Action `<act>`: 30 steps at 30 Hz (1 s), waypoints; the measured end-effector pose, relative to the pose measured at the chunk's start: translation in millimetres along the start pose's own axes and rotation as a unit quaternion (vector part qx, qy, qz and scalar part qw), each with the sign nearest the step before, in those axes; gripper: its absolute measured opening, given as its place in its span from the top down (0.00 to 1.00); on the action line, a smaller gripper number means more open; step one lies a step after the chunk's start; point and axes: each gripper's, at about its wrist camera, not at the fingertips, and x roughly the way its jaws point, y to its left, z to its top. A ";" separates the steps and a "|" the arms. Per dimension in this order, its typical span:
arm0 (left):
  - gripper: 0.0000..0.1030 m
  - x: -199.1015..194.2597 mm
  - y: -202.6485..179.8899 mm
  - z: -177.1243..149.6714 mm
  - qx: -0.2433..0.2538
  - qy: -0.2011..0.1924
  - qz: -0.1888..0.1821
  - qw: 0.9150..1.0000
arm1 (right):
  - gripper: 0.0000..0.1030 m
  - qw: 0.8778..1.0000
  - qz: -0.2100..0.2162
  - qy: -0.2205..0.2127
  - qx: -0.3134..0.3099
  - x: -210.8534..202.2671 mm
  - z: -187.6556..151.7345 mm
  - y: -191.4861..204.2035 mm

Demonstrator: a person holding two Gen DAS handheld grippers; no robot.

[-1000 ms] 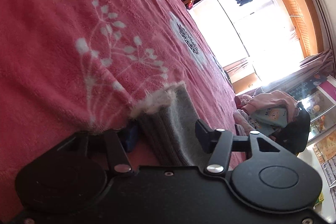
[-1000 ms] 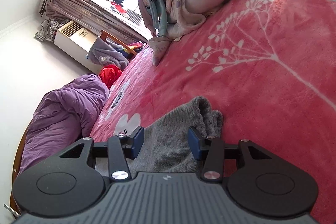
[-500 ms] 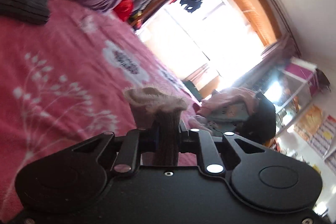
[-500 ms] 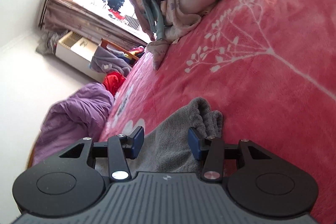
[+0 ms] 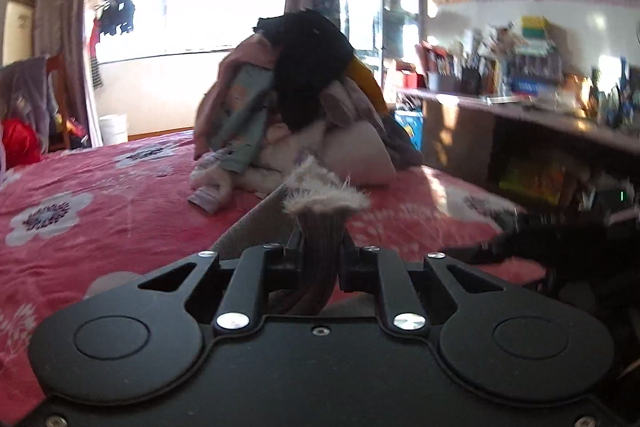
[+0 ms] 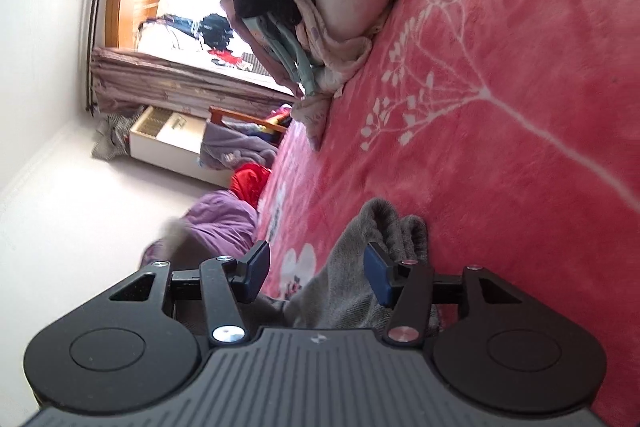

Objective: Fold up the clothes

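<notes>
A grey ribbed garment with a fuzzy pale edge (image 5: 320, 211) is pinched between the jaws of my left gripper (image 5: 320, 263), which is shut on it and holds it up above the pink flowered bedspread (image 5: 100, 195). In the right wrist view the same grey garment (image 6: 360, 267) lies bunched on the bedspread (image 6: 520, 107). My right gripper (image 6: 316, 267) is open, its blue pads (image 6: 378, 277) on either side of the cloth's edge, not closed on it.
A heap of unfolded clothes (image 5: 300, 115) sits at the bed's far side, also in the right wrist view (image 6: 320, 7). A cluttered desk with shelves (image 5: 520, 95) stands right. A purple duvet (image 6: 224, 223), a chair and a window lie beyond.
My left gripper closed on the grey garment's edge, lifted it off the bedspread and swung round toward the clothes heap and desk. My right gripper stayed open over the cloth, tilting slightly.
</notes>
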 end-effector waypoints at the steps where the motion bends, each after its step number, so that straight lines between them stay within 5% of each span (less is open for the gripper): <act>1: 0.87 5.7 -9.3 -6.1 0.024 0.008 -0.001 1.000 | 0.48 1.000 0.004 -0.001 0.007 -1.8 1.2 -1.1; 4: 0.87 20.8 -29.2 -21.9 0.078 0.027 -0.007 0.997 | 0.48 1.000 0.003 -0.004 0.007 -11.4 4.7 -4.2; 10: 0.87 38.8 -51.9 -28.4 0.110 0.051 -0.004 0.993 | 0.48 1.000 0.002 -0.010 0.010 -24.8 10.4 -11.2; 22: 0.87 64.9 -76.3 -43.1 0.114 0.069 -0.012 0.991 | 0.48 0.997 -0.028 -0.016 -0.069 -33.7 14.4 3.2; 30: 0.85 70.3 -44.1 -39.3 -0.008 0.089 -0.076 0.993 | 0.48 0.996 -0.027 -0.022 -0.088 -29.6 13.0 9.6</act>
